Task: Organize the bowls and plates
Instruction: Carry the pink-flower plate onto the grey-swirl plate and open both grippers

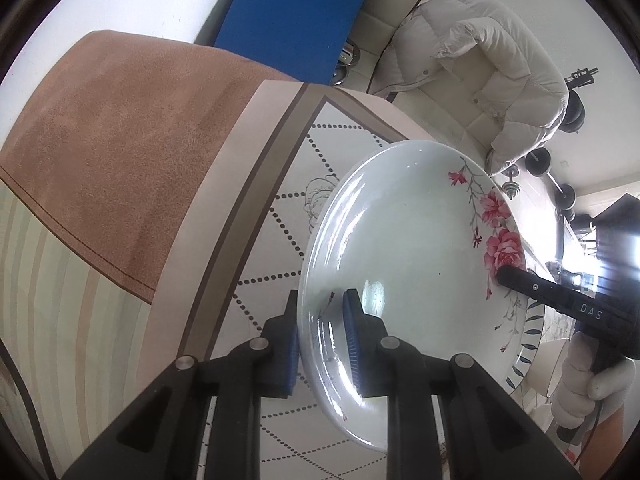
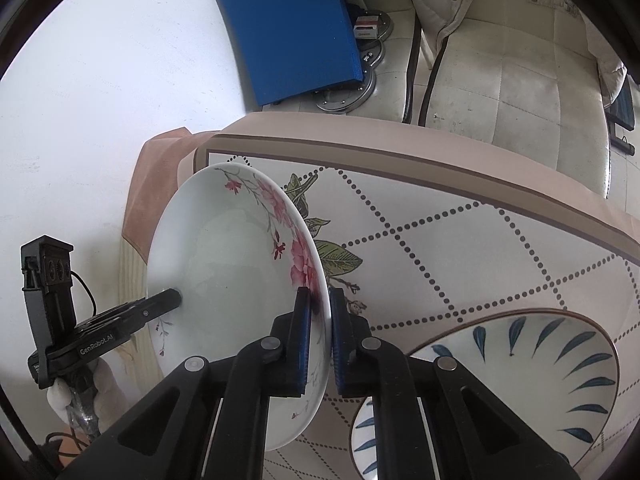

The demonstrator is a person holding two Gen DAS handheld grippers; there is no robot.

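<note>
Both grippers, left gripper (image 1: 320,336) and right gripper (image 2: 319,340), clamp opposite rims of the tilted floral plate (image 1: 404,252); casings read "DAS" and "GenRobot.AI".

Plate (image 2: 224,280) over tablecloth (image 2: 460,240), bowl (image 2: 560,360) to its right, chair (image 2: 520,80) behind table

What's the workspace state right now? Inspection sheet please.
Surface: table under a patterned cloth with dotted diamonds.
Job's things: floral plate tilted on edge, held at two opposite rim points; blue-leaf bowl sitting on the cloth.
Clutter: nothing seen on the table.
Grippers: left gripper clamped on the plate's rim; right gripper clamped on the opposite rim, by the roses.
Cables: thin black cable behind the left gripper's body.
Surroundings: blue board, cream padded jacket, cushioned chair, dumbbells.
</note>
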